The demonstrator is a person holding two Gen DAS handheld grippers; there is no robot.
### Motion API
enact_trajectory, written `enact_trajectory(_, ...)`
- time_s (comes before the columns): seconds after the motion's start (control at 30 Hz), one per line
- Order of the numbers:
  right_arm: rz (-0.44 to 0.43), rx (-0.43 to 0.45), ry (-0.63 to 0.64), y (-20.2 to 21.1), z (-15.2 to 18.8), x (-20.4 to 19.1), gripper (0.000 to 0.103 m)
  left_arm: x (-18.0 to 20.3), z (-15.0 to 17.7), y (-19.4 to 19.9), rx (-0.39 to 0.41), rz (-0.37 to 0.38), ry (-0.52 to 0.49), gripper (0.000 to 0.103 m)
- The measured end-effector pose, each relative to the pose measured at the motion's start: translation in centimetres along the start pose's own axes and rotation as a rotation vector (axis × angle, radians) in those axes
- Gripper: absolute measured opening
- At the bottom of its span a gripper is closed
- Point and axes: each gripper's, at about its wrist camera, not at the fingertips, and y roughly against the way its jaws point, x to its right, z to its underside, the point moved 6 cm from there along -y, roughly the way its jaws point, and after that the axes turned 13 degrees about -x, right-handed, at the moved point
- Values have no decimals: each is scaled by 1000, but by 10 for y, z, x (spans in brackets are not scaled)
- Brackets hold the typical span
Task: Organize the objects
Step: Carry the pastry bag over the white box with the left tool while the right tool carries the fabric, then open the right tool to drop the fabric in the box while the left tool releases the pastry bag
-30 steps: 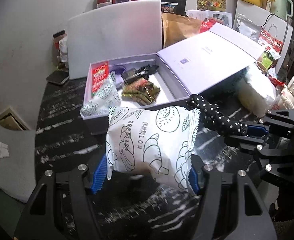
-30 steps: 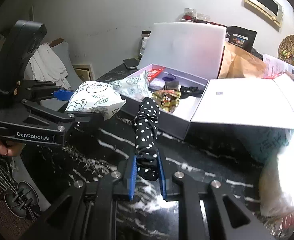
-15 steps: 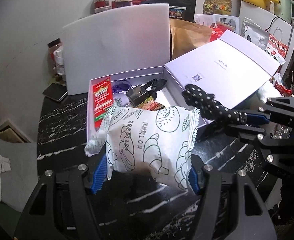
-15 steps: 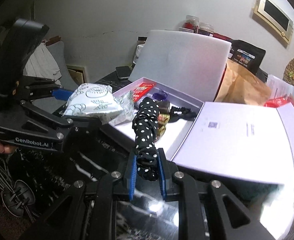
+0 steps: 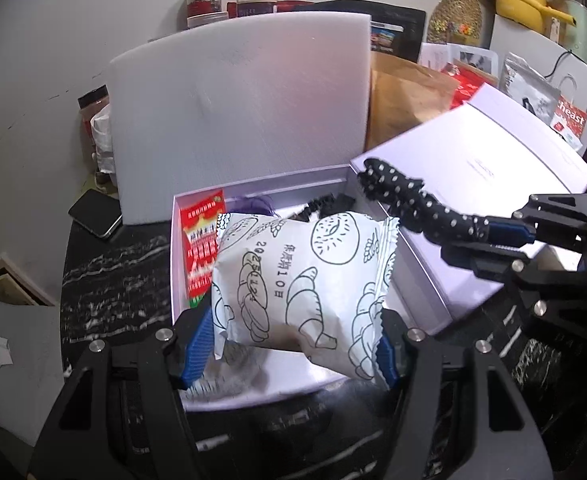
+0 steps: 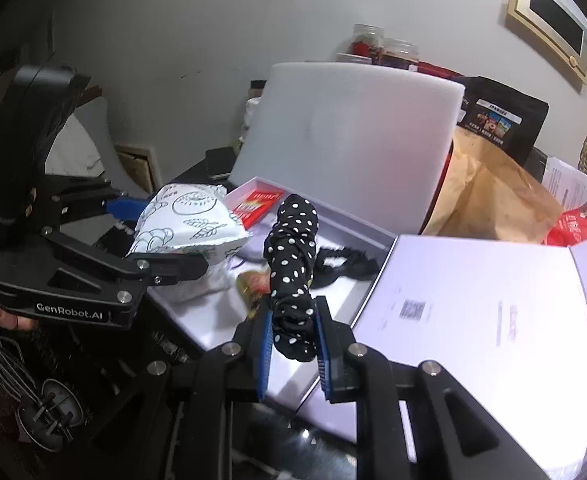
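My left gripper (image 5: 289, 344) is shut on a white pastry packet (image 5: 297, 280) printed with croissant drawings and holds it above the front of the open lavender box (image 5: 261, 184). The packet also shows in the right wrist view (image 6: 185, 220). My right gripper (image 6: 293, 344) is shut on a black polka-dot cloth roll (image 6: 293, 264), held over the box's right side; the roll also shows in the left wrist view (image 5: 409, 204). Inside the box lie a red packet (image 5: 201, 248), a black hair tie (image 6: 341, 260) and a snack wrapper (image 6: 253, 284).
The box lid (image 5: 493, 184) lies open flat to the right. A white foam sheet (image 5: 237, 120) stands behind the box. A phone (image 5: 95, 213) lies on the dark marble table (image 5: 113, 292) at left. A brown paper bag (image 5: 405, 96), jars and bags crowd the back.
Both grippers have moved forward with their loads, from in front of the box to over it. The packet now hangs over the box's front, the cloth roll over its right side.
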Motion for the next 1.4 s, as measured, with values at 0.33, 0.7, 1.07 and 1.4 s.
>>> enact_trajectory(0.33, 11, -8, -32, -24, -41, 31, 18, -20, -49, -27, 12, -19, -2, 64)
enact_trajectory(0.7, -27, -7, -57, -49, -79, 44, 18, -49, -80, -59, 2, -65, 9, 64)
enact_trajectory(1.07, -68, -70, -81, -81, -77, 47, 18, -48, -77, -104, -58, -95, -25, 64)
enact_trajectory(1.4, -116, -131, -78, -101, -72, 37, 18, -52, -70, -130, -104, -74, -24, 64)
